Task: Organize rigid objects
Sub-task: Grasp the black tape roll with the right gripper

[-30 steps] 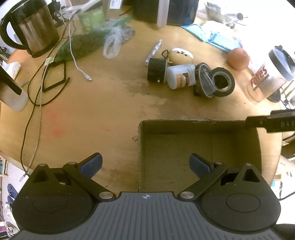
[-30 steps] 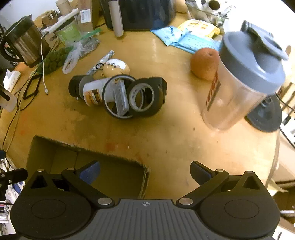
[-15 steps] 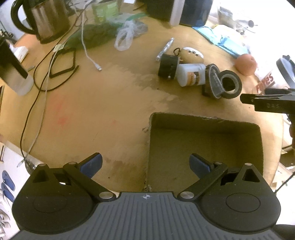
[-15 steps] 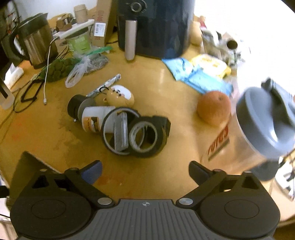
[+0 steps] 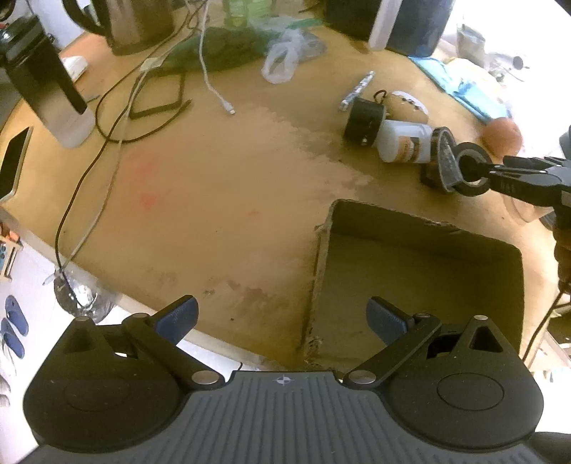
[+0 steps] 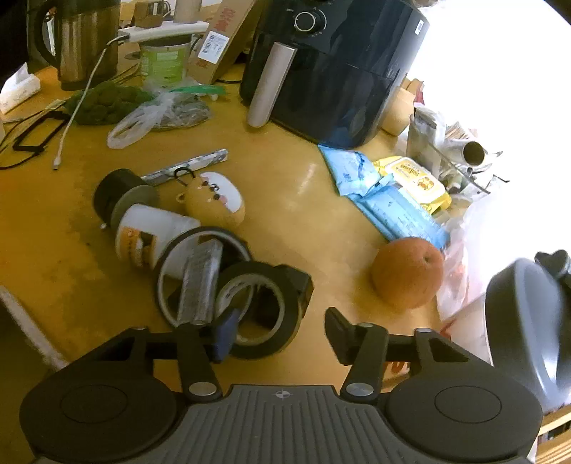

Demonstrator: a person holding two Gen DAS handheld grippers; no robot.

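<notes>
A pile of rigid objects lies on the wooden table: a black tape roll [image 6: 271, 310], a thin ring with a grey packet [image 6: 200, 275], a white bottle with a black cap [image 6: 142, 228] and a tan egg-shaped toy [image 6: 214, 201]. My right gripper [image 6: 282, 335] is open, jaws partly closed, with its left finger against the tape roll's front rim. From the left wrist view its finger reaches into the tape roll [image 5: 471, 171]. My left gripper [image 5: 282, 317] is open and empty, above the near-left corner of an empty cardboard box [image 5: 410, 271].
An orange [image 6: 407, 273], blue and yellow packets [image 6: 396, 192], a black air fryer [image 6: 335, 67] and a grey-lidded shaker [image 6: 528, 328] stand to the right. A kettle [image 5: 139, 25], cables [image 5: 117, 117], bags and a silver pen [image 5: 357, 89] lie at the back left.
My right gripper has moved forward and down to the tape roll, and its jaws have narrowed. My left gripper has pulled back and left, so more of the table edge shows.
</notes>
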